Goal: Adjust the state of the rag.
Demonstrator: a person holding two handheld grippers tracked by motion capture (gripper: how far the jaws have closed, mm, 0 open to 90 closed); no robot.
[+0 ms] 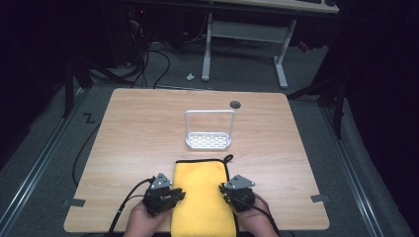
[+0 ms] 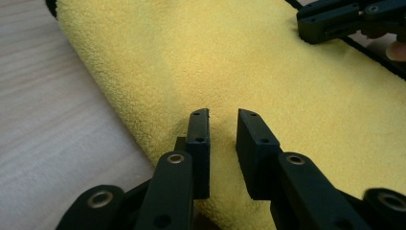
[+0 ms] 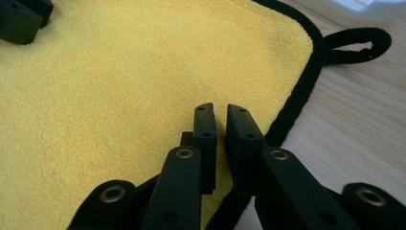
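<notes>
Between both hand-held grippers, left (image 1: pixel 174 194) narrowly parted and right (image 1: pixel 226 190) nearly closed, lies the yellow towel (image 1: pixel 201 197).

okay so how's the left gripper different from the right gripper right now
The left gripper sits at the yellow cloth's folded, unbound edge; the right gripper sits at its black-bound edge. The left gripper's jaws stand wider apart; the right gripper's are nearly closed. Both are low over the cloth, gripping nothing.

Yellow cloth's (image 1: pixel 202 197) near end cut off by bottom edge
</notes>
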